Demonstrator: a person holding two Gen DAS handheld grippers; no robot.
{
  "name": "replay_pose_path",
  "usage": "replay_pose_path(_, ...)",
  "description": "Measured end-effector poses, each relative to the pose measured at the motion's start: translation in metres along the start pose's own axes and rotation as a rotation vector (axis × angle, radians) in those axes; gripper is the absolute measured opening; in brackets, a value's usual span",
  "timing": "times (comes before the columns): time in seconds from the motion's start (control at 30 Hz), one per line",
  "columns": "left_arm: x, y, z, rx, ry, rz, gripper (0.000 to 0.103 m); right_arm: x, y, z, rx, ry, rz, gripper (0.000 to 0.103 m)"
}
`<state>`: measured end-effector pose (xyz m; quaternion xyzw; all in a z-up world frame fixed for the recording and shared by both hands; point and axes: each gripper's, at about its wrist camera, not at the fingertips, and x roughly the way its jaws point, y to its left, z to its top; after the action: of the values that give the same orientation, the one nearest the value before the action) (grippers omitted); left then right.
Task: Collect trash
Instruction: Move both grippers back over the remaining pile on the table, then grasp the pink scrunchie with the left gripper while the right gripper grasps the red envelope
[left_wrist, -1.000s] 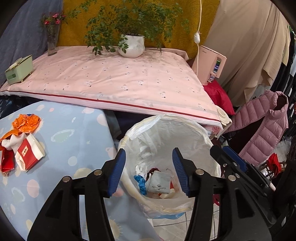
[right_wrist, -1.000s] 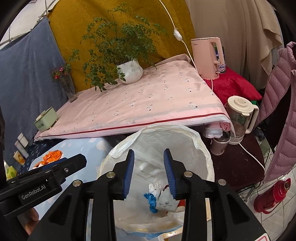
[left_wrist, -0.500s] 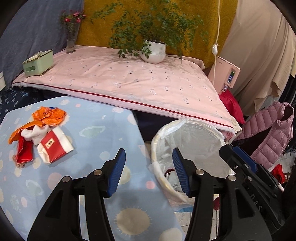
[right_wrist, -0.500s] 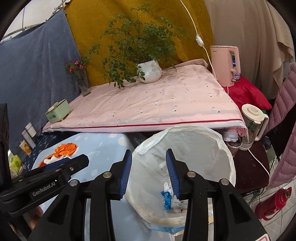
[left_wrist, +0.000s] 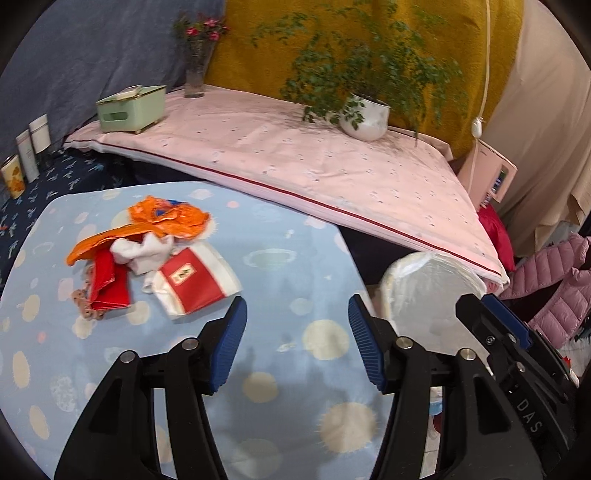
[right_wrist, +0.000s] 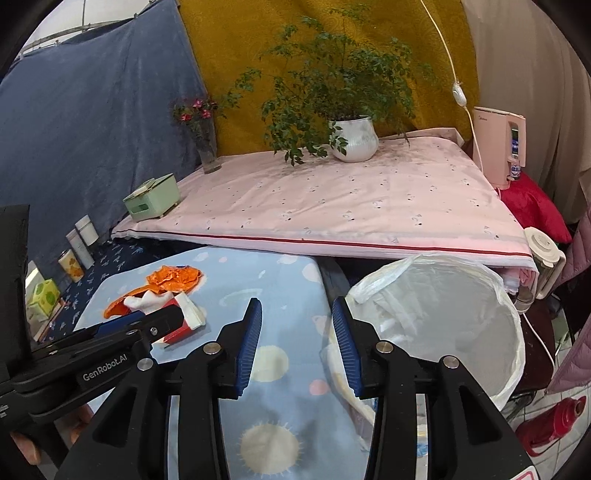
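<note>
A pile of trash lies on the blue spotted table (left_wrist: 280, 362): an orange wrapper (left_wrist: 168, 216), a crumpled white tissue (left_wrist: 138, 249), a red-and-white packet (left_wrist: 192, 282) and a red wrapper (left_wrist: 107, 284). The pile also shows in the right wrist view (right_wrist: 166, 291). The bin with its white liner (right_wrist: 461, 310) stands off the table's right edge and shows in the left wrist view (left_wrist: 424, 280). My left gripper (left_wrist: 293, 345) is open and empty, above the table right of the pile. My right gripper (right_wrist: 295, 343) is open and empty, over the table edge beside the bin.
A pink-covered surface (left_wrist: 314, 166) behind holds a potted plant (left_wrist: 364, 118), a green box (left_wrist: 131, 107) and a flower vase (left_wrist: 194, 74). A pink kettle (right_wrist: 500, 147), a blender jug (right_wrist: 543, 262), a pink jacket (left_wrist: 554, 288) and a red flask (right_wrist: 550, 424) crowd the right side.
Both grippers have swung left from over the bin toward the table. The trash pile has come nearer to centre view. Both stay open and empty.
</note>
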<state>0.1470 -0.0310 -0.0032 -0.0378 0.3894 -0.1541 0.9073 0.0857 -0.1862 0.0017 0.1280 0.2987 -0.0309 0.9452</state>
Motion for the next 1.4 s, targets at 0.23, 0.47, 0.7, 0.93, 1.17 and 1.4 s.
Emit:
replay_pose_path(0.23,-0.005,0.06,-0.002,-0.077,-0.005,0.059,0.061,0.013,0.04,-0.007,-0.042,0.032,0.042,0.041)
replay_pose_path(0.47,-0.01,0.127,-0.01,-0.163,0.003,0.116,0.065,0.031,0.084,-0.022,-0.087,0.076,0.09,0.041)
replay_pose_path(0.7,-0.01,0.196,-0.021,-0.232,0.019,0.185,0.065,0.053,0.135,-0.034,-0.132,0.124,0.148,0.041)
replay_pose_path(0.93,-0.004,0.252,-0.031,-0.279,0.038,0.22,0.065,0.081,0.191,-0.046,-0.165,0.17,0.229,0.041)
replay_pose_path(1.17,0.001,0.288,-0.034,-0.303,0.043,0.213,0.065,0.119,0.24,-0.057,-0.201,0.228,0.274,0.041)
replay_pose_path(1.4,0.006,0.312,-0.031,-0.341,0.031,0.185,0.065,0.153,0.259,-0.059,-0.187,0.265,0.288,0.038)
